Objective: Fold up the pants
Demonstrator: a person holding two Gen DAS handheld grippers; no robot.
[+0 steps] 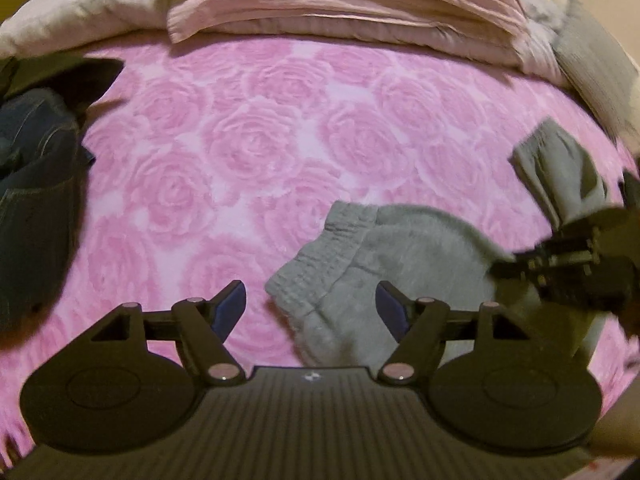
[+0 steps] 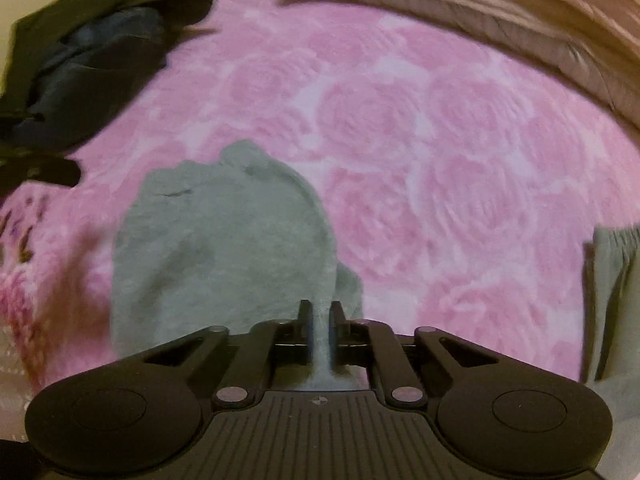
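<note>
The grey sweatpants (image 1: 404, 256) lie crumpled on the pink rose-patterned blanket (image 1: 248, 148). A ribbed elastic end (image 1: 320, 264) faces my left gripper (image 1: 312, 310), which hovers open just above it; the fabric lies between the blue pads (image 1: 230, 308) without being pressed. In the right wrist view the same pants (image 2: 224, 240) spread to the left, and my right gripper (image 2: 321, 314) is shut on a pinched ridge of their grey cloth. Another grey end (image 2: 612, 300) hangs at the right edge, also seen as a raised flap (image 1: 560, 168) above the blurred right gripper (image 1: 516, 268).
A heap of dark clothes, among them jeans (image 1: 36, 184), lies at the left of the bed (image 2: 80, 64). Folded pale pink bedding (image 1: 340, 4) and a white pillow (image 1: 80, 12) line the far side. The bedding runs along the top right (image 2: 520, 12) in the right wrist view.
</note>
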